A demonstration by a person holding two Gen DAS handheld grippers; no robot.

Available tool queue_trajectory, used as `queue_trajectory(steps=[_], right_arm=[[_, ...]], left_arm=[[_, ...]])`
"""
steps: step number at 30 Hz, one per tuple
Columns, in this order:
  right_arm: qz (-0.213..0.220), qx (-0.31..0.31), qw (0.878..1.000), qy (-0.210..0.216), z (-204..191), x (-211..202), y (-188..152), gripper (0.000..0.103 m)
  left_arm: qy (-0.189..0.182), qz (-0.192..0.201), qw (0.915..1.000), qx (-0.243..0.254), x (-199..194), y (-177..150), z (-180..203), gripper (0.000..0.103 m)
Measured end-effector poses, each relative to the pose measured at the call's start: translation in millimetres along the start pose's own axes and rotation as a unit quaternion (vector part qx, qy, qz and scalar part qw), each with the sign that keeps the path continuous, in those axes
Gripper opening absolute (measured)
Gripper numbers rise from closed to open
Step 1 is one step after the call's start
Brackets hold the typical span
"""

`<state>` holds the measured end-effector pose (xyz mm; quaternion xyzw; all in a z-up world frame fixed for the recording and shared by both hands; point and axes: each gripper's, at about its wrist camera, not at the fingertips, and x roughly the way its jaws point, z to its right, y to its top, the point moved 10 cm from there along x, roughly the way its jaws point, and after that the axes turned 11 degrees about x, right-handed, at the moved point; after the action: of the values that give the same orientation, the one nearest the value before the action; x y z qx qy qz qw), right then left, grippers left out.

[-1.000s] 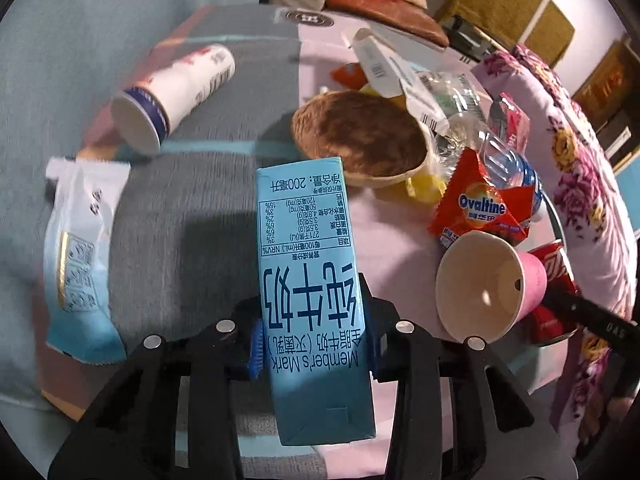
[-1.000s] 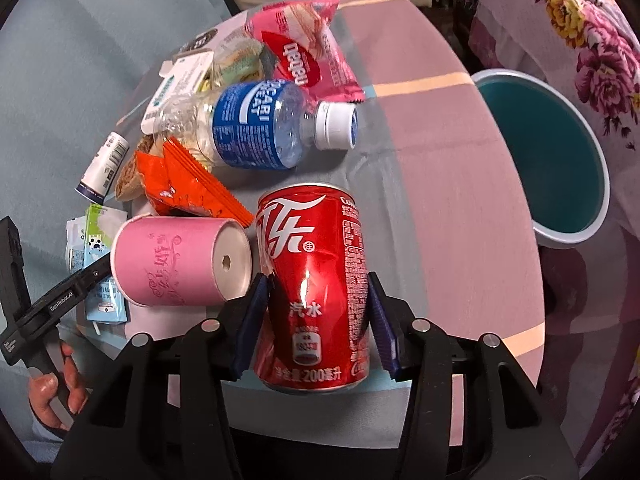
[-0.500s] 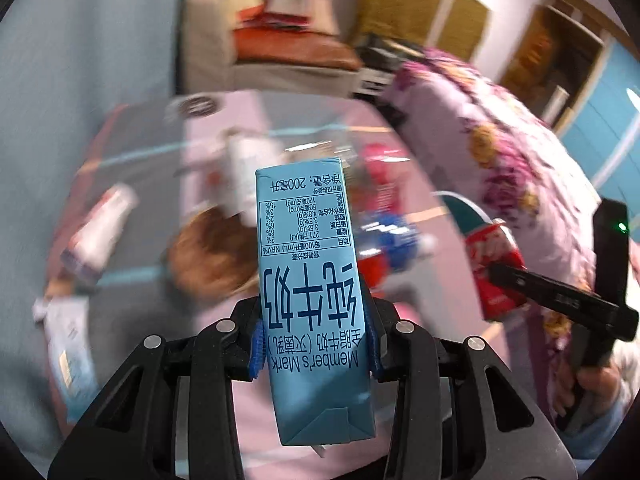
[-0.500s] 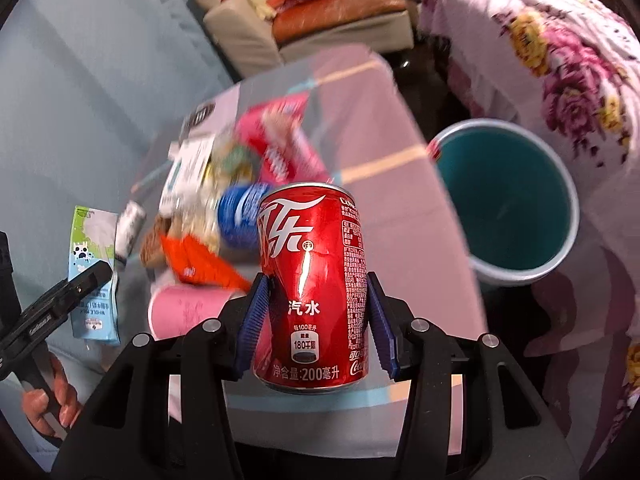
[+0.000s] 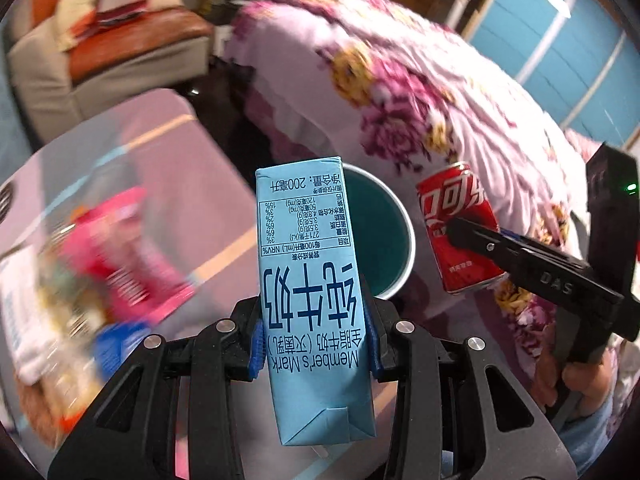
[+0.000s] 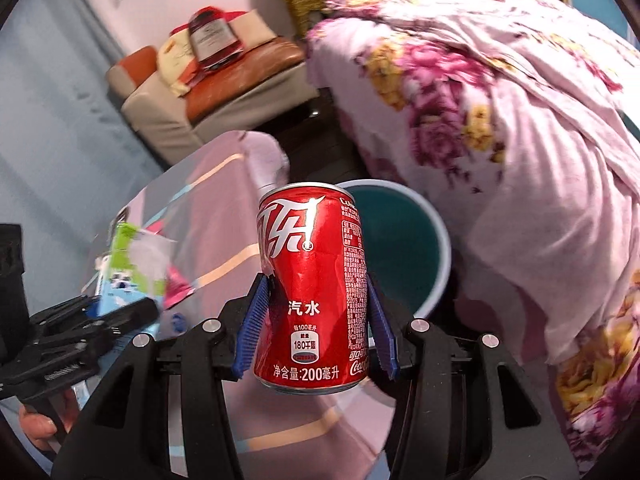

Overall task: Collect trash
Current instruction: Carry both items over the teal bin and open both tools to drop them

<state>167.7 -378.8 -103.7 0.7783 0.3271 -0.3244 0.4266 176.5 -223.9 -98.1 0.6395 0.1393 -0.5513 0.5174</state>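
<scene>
Left wrist view: left gripper (image 5: 316,344) pinches the milk carton (image 5: 314,280), right gripper (image 6: 316,320) clamps the can (image 6: 314,288); both carried over the bin (image 6: 404,248), release next.

A: Background? A bed under a floral quilt (image 6: 500,128), pink and yellow blooms, fills the right side.

B: Far left, a beige sofa (image 6: 172,112) with an orange cushion (image 6: 244,76) and a red-labelled packet (image 6: 214,38) lying on it.

A: The desk wears a pink striped cloth (image 6: 224,216). Blue panelled wall (image 5: 560,52) behind the bed.

B: Dark floor (image 6: 316,140) between sofa and bed.
</scene>
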Motion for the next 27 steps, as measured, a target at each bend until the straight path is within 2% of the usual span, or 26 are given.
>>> queue_trajectory(steps=[7, 12, 13, 16, 24, 26, 27], right_arm=[[-0.014, 0.03, 0.999, -0.022, 45.4, 21.8, 13.5, 0.046], [-0.024, 0.034, 0.999, -0.029, 55.5, 36.3, 18.3, 0.046], [-0.024, 0.034, 0.999, -0.03, 56.6, 37.2, 18.2, 0.046], [-0.028, 0.037, 0.998, -0.031, 59.7, 42.0, 18.9, 0.046], [-0.041, 0.03, 0.998, -0.038, 60.8, 53.3, 17.8, 0.046], [-0.046, 0.024, 0.998, -0.039, 57.3, 55.8, 16.3, 0.046], [-0.049, 0.02, 0.998, -0.039, 55.1, 57.7, 15.8, 0.046]], left_arm=[[-0.018, -0.056, 0.9981, 0.015, 76.9, 8.1, 21.3, 0.039], [-0.018, -0.076, 0.9968, 0.017, 102.9, 11.6, 25.8, 0.04], [-0.015, -0.076, 0.9968, 0.018, 105.7, 12.1, 26.1, 0.042], [-0.008, -0.07, 0.9973, 0.021, 104.6, 12.3, 23.6, 0.065], [-0.004, -0.049, 0.9987, 0.011, 90.8, 15.2, 11.6, 0.068], [-0.004, -0.04, 0.9991, 0.01, 81.4, 14.1, 8.6, 0.082], [-0.001, -0.033, 0.9994, 0.012, 75.7, 13.6, 6.5, 0.084]])
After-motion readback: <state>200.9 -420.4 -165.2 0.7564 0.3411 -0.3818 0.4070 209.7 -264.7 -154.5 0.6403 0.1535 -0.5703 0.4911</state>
